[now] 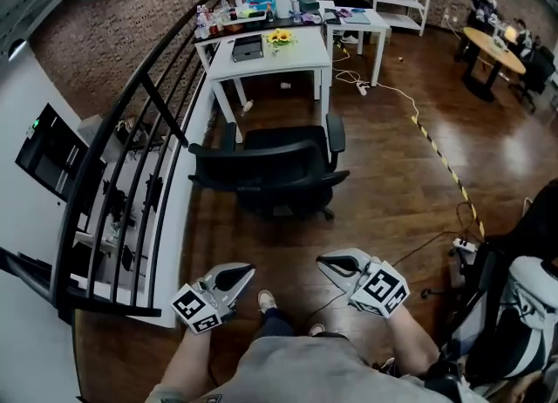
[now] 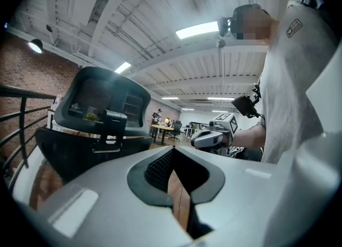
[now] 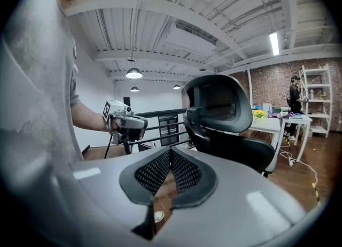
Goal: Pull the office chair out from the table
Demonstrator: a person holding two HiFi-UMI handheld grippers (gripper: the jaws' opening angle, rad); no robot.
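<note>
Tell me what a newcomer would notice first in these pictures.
The black office chair dominates, standing mid-floor with its back facing the camera, apart from the white table behind it. At the bottom of the head view, the left tool and right tool are both shut and empty, short of the chair. A black railing sweeps down the left side.

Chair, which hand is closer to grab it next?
Probably right, but only just. The right gripper sits slightly nearer the office chair than the left gripper. Both are shut and empty.
</note>
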